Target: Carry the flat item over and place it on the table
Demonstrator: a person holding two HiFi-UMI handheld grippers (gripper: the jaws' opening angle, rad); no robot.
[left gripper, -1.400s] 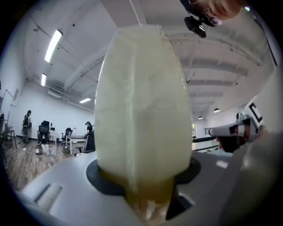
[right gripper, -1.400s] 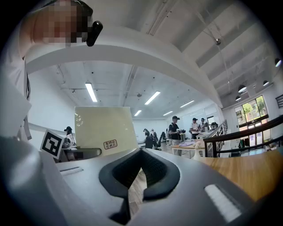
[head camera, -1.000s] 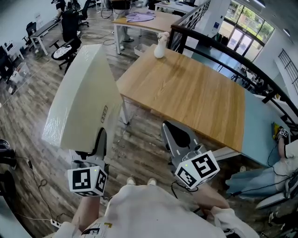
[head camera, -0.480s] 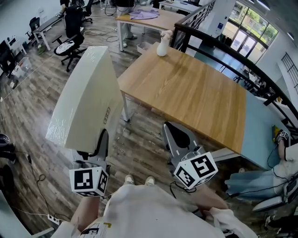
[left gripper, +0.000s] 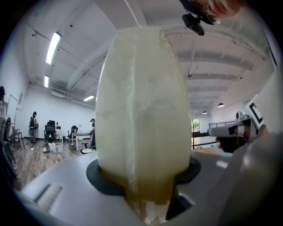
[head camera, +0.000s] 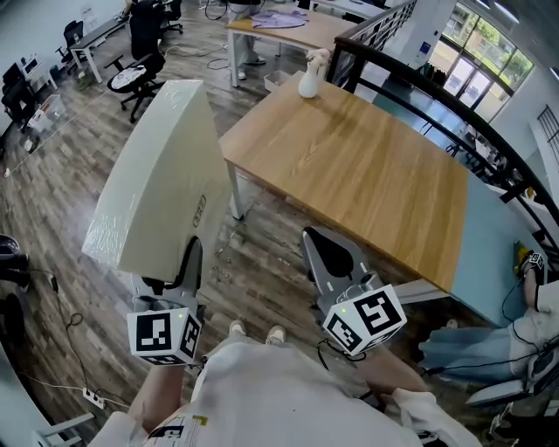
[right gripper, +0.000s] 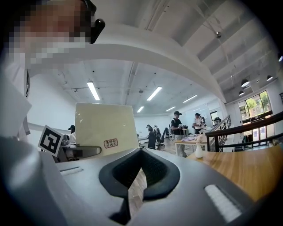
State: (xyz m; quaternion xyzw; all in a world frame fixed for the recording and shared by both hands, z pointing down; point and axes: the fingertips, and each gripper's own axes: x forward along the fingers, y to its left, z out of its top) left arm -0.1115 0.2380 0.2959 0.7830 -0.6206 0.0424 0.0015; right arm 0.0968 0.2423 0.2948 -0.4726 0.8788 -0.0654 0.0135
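Observation:
The flat item is a cream board wrapped in clear film. It stands on edge and reaches up and away from my left gripper, which is shut on its lower end. In the left gripper view the board fills the middle, wedged between the black pads. My right gripper hangs to the right, shut and holding nothing, just short of the wooden table's near edge. In the right gripper view the board shows at the left and the table at the right.
A white bottle stands at the table's far corner. A black railing runs behind the table. Office chairs and another desk stand farther back. A person's legs lie at the right. Wood floor is underfoot.
Both grippers have sunk slightly, carrying the board along. The table and floor have shifted a little in the head view. The grip on the board is the same.

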